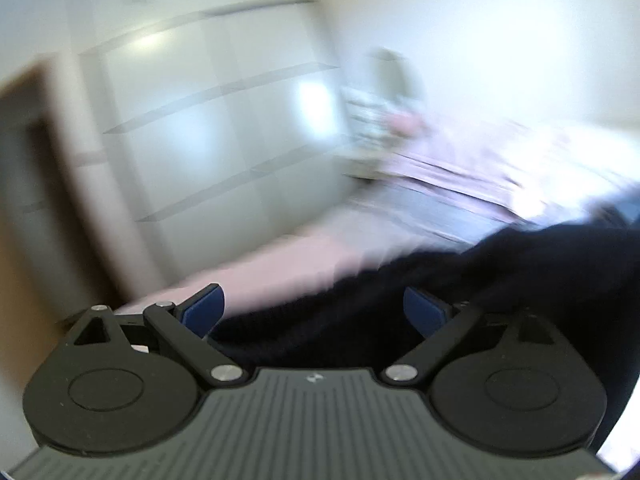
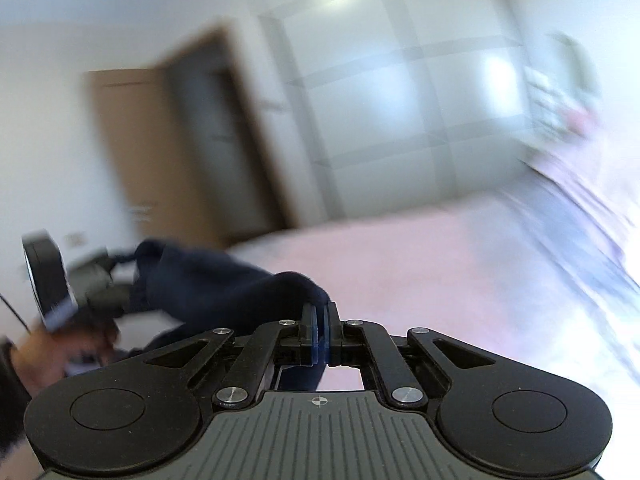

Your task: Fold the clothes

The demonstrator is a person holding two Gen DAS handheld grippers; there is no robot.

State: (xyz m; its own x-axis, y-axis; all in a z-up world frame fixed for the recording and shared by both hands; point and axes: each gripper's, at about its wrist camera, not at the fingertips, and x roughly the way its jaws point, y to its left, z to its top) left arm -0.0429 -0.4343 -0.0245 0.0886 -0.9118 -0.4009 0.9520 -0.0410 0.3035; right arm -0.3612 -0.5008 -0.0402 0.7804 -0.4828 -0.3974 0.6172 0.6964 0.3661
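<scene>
Fingers: our right gripper [image 2: 320, 334] pinches the navy garment [image 2: 224, 284]; left gripper [image 1: 314, 312] spread wide, cloth between | Progress: we judge folding barely begun, garment unfolded above the pink bed [image 2: 400, 264].

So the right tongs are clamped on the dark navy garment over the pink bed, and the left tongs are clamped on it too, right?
Not quite. The left tongs are open, as the left wrist view shows. The right tongs are indeed clamped on the dark navy garment over the pink bed.
</scene>
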